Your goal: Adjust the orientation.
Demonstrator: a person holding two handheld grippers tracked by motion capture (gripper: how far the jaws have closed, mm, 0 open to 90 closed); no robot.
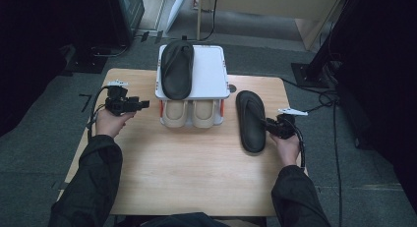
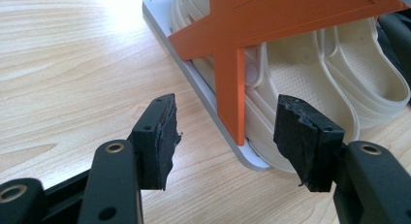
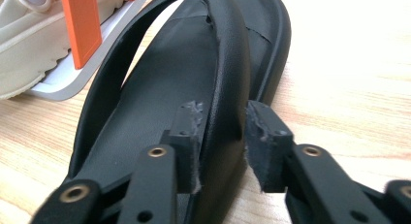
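The right claw (image 3: 220, 141) has its jaws partly closed around the strap of the black flip-flop (image 1: 251, 120), which lies flat on the worktop (image 1: 196, 173) to the right of the shoe rack (image 1: 216, 72). In the right gripper view the two worn pads sit on either side of the strap and look to be pressing on it. The left claw (image 2: 225, 141) stands wide apart with nothing between its pads, hovering near the orange cross brace (image 2: 252, 35) at the rack's left end, short of touching it. A second black flip-flop (image 1: 177, 68) rests on the rack's top shelf, and a pair of beige sandals (image 1: 191, 113) sits on the lower one.
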